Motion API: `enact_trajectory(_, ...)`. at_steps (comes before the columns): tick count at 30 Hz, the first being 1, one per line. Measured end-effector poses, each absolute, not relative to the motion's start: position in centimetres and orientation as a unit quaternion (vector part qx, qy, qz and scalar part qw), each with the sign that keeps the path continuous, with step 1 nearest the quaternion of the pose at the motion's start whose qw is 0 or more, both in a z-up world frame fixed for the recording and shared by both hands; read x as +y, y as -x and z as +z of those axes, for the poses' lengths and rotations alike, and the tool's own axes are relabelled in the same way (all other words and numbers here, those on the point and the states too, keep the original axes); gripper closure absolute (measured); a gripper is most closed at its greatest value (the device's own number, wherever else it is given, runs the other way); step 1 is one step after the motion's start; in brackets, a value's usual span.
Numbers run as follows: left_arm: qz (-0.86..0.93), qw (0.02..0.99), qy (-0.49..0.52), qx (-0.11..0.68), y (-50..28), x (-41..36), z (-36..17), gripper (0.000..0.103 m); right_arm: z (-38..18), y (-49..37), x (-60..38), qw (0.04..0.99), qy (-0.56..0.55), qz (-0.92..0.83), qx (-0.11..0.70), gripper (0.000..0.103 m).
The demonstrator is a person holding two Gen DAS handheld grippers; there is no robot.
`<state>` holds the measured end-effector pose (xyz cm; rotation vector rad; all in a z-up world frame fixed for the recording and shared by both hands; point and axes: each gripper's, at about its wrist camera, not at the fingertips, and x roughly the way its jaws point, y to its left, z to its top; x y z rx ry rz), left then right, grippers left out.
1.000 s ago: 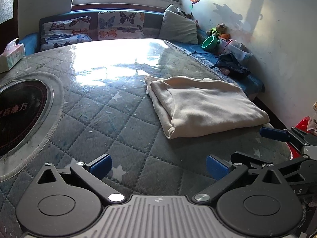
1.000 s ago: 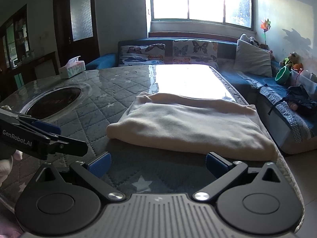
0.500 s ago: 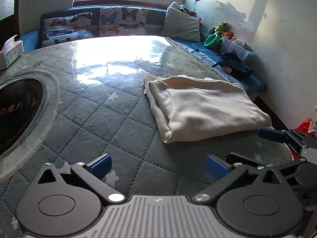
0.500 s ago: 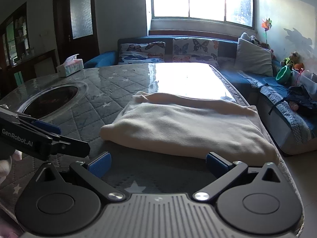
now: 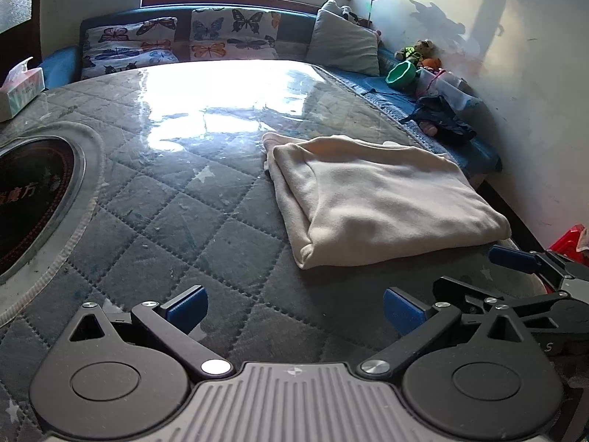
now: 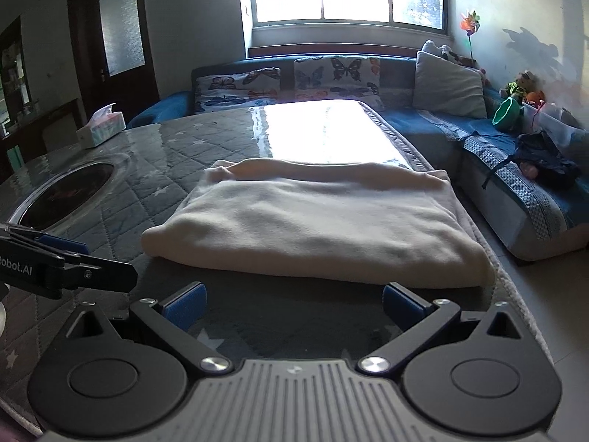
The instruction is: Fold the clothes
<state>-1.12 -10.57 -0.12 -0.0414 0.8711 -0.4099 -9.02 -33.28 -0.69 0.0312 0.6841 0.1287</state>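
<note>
A cream garment (image 5: 379, 199) lies folded into a flat rectangle on the quilted grey table (image 5: 176, 199), near its right edge. My left gripper (image 5: 294, 309) hovers open over the table, short of the garment's near-left corner, holding nothing. In the right wrist view the same folded garment (image 6: 313, 221) fills the middle, and my right gripper (image 6: 294, 304) stands open just in front of its near edge, empty. The right gripper's blue fingertips (image 5: 515, 258) show at the right of the left view; the left gripper's fingertips (image 6: 66, 246) poke in from the left of the right view.
A round dark inset (image 5: 29, 199) sits in the table at left. A tissue box (image 5: 18, 88) stands at the far left corner. A blue sofa (image 6: 508, 169) with butterfly cushions, a grey pillow, a green bowl (image 6: 506, 112) and dark clothes runs behind and right.
Both grippers have drifted slightly closer to the garment, which now looks a little larger in each view. The garment itself has not moved; both grippers stay open.
</note>
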Motion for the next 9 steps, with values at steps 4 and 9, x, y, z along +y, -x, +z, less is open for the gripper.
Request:
enact_trajectory(4, -0.19, 0.888, 0.02, 0.418, 0.95, -10.56, -0.26, 0.0, -0.83, 8.72, -33.61, 0.939, -0.021, 0.061, 0.338, 0.0)
enact_trajectory(9, -0.187, 0.887, 0.021, 0.423, 0.56, -10.46, -0.5, 0.0, -1.0, 8.55, -33.75, 0.938, -0.025, 0.06, 0.34, 0.0)
